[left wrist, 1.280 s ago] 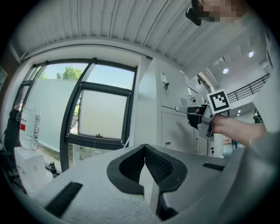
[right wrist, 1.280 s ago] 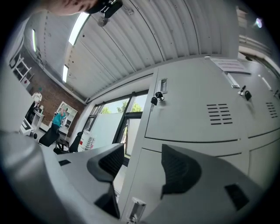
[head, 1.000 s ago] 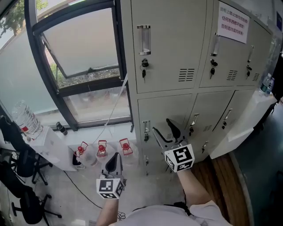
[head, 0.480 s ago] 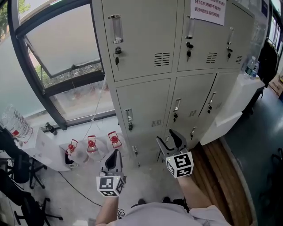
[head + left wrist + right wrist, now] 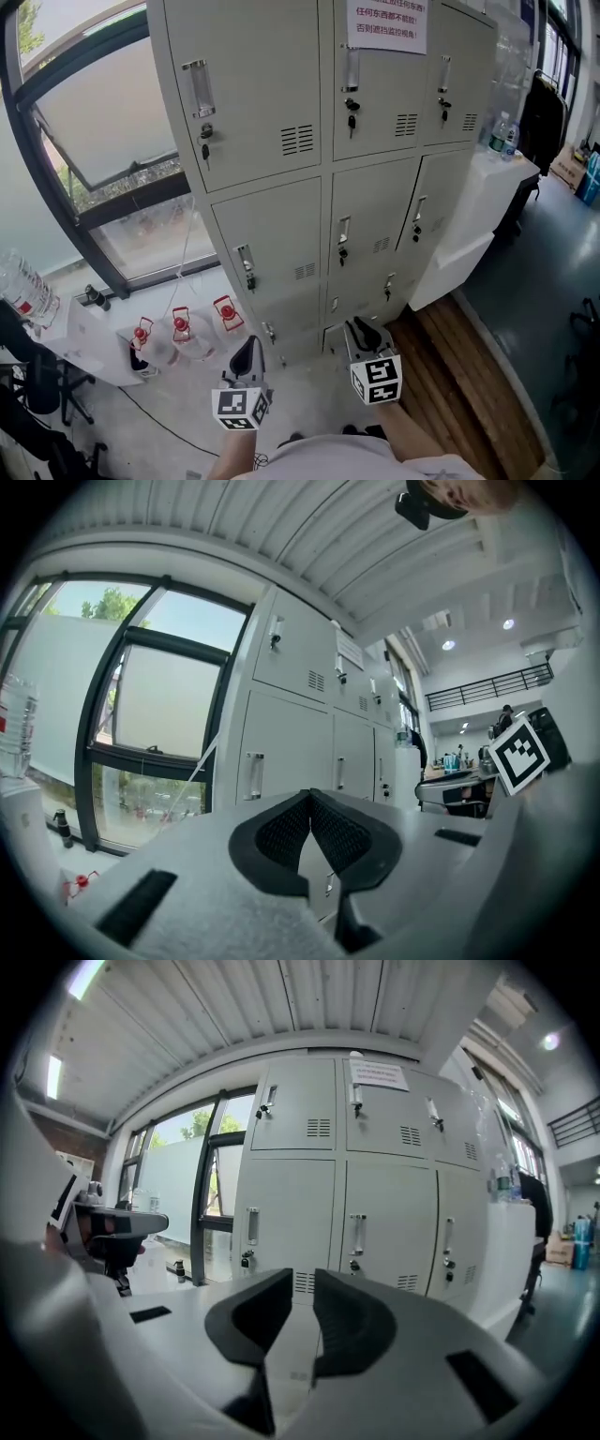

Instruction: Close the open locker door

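Note:
A bank of grey lockers (image 5: 281,234) fills the head view. At its right end one pale door (image 5: 464,234) stands swung out toward me; the right gripper view has it at the right edge (image 5: 504,1260). Both grippers hang low in front of the bottom row, apart from every door. My left gripper (image 5: 248,349) is shut, its tips meeting (image 5: 309,799) with nothing in them. My right gripper (image 5: 361,328) has just been closing; a narrow gap remains between its jaws (image 5: 302,1288), and nothing is between them.
A dark-framed window (image 5: 103,141) is left of the lockers. Three red-capped jugs (image 5: 178,328) stand on the floor below it, beside a white box bearing a big water bottle (image 5: 19,286). Bottles (image 5: 502,136) stand by the open door's top. Wooden flooring (image 5: 469,375) runs at the right.
The lockers have slid left and down in the head view. Both grippers sit lower in the picture. The right gripper's jaws have drawn much closer together.

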Demonstrator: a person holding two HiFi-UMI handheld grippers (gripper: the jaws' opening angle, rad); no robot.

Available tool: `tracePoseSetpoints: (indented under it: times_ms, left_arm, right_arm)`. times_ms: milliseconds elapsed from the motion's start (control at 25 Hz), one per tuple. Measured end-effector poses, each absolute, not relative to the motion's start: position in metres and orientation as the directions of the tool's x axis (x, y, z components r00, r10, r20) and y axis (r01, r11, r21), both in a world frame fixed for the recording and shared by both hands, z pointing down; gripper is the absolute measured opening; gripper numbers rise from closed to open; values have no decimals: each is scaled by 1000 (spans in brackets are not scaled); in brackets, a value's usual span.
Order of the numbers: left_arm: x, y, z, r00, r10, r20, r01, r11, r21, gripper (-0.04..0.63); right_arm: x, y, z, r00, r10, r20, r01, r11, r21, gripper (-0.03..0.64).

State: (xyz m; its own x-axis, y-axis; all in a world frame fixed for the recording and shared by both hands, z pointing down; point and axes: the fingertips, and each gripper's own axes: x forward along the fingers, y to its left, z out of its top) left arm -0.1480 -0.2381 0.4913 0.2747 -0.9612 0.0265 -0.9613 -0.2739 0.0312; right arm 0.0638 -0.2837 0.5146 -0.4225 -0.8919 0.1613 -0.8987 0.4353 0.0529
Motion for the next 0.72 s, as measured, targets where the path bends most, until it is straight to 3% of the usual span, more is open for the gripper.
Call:
tracePoseSetpoints:
  times_ms: [120,720]
  left_arm:
    - [-136,-237,492,286,-958,29,-958,-286,14,9]
    - [-97,-233,498,302,-953,31,-953,-301,30,9]
  right_arm:
    - [77,-275,522,-427,-890,161,-902,432,-3,23]
    - [121,-261,517,-343,-934,104,-939,340,-42,12]
